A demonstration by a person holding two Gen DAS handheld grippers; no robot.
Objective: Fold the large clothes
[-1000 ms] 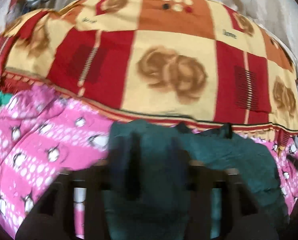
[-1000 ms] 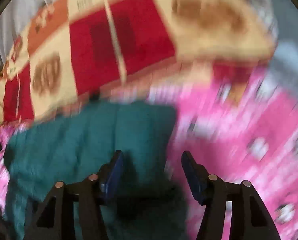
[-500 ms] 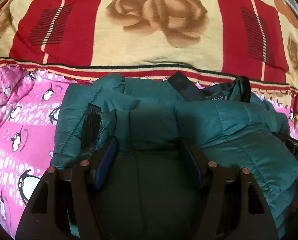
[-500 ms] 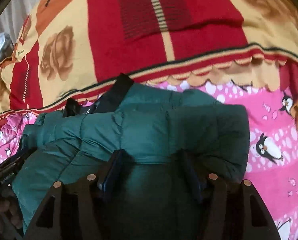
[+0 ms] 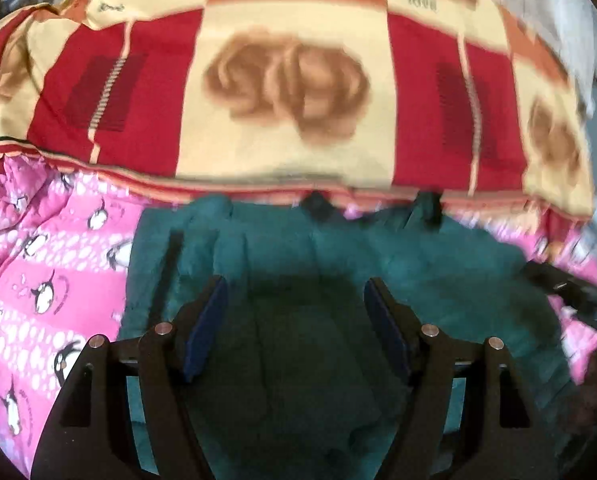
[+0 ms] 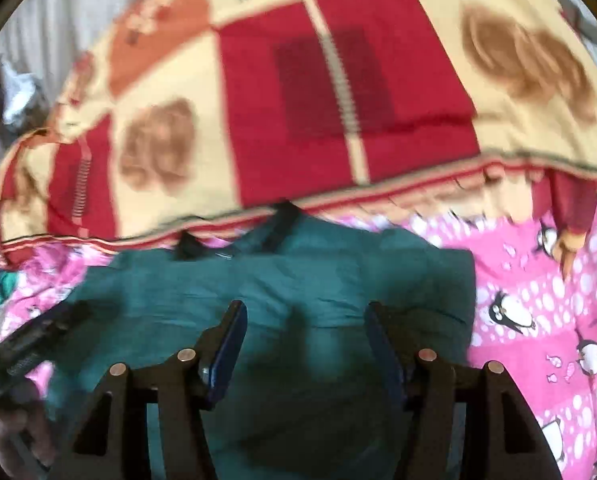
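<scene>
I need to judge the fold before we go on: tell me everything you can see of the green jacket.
The green jacket is dark teal, quilted and puffy, with black trim at its far edge. It lies folded into a compact bundle on the pink penguin sheet, its far edge at the red-and-cream blanket. The left gripper and right gripper sit open over it, gripping nothing.

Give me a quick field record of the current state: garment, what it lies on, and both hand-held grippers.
garment: teal jacket, bundled, blurred in both views
surface: pink penguin sheet
behind: red and cream blanket
left hand-held gripper: open, over the jacket, holding nothing
right hand-held gripper: open, over the jacket, holding nothing
</scene>
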